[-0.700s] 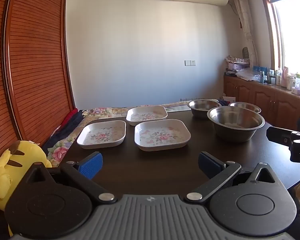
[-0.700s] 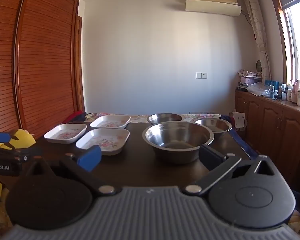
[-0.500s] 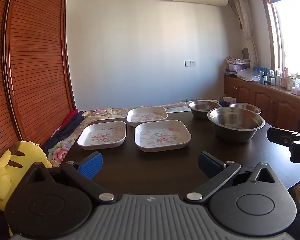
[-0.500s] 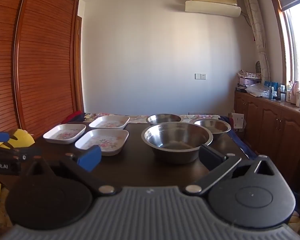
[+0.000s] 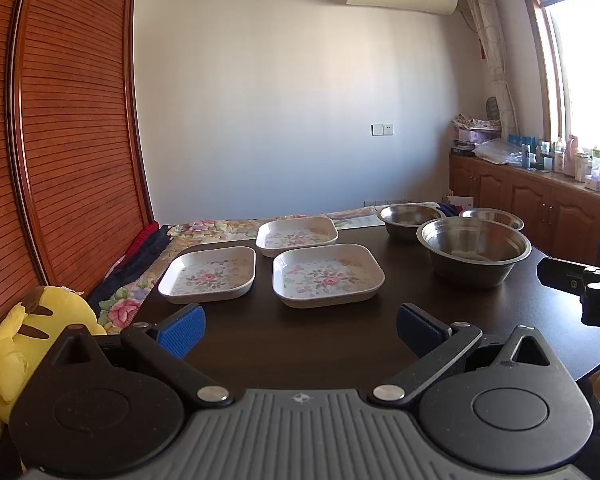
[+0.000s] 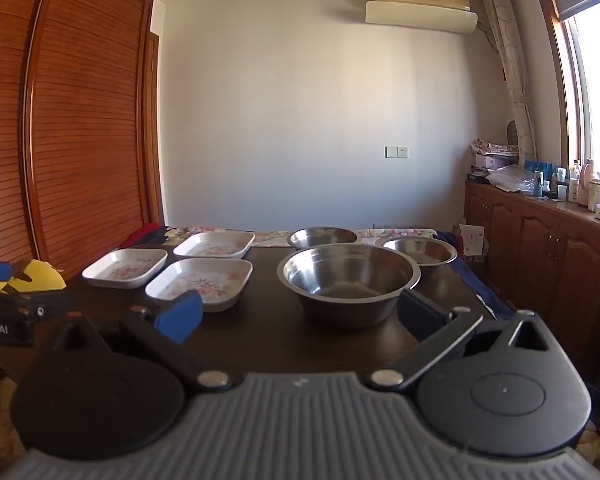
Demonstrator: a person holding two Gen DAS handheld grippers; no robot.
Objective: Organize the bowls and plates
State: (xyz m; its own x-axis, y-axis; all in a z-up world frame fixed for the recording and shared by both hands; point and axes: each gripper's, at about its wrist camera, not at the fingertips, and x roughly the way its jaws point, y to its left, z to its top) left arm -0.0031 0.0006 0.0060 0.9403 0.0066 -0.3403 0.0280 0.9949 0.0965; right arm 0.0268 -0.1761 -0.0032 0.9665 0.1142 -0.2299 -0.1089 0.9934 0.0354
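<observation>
Three square floral plates point(image 5: 327, 274) & steel bowls point(image 6: 350, 280) on dark table point(image 5: 320, 340); both tools point(image 5: 300, 330) wide open, empty.

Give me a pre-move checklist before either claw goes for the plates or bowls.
1. Left claw open, nothing between its fingers: ok.
2. Right claw open and empty: ok.
3. Three flowered plates lie apart, unstacked; nearest plate is straight ahead of the left claw: ok.
4. Big steel bowl is empty, ahead of the right claw: ok.
5. Two smaller bowls behind it, empty: ok.
6. Table bare between claws and dishes: ok.
</observation>
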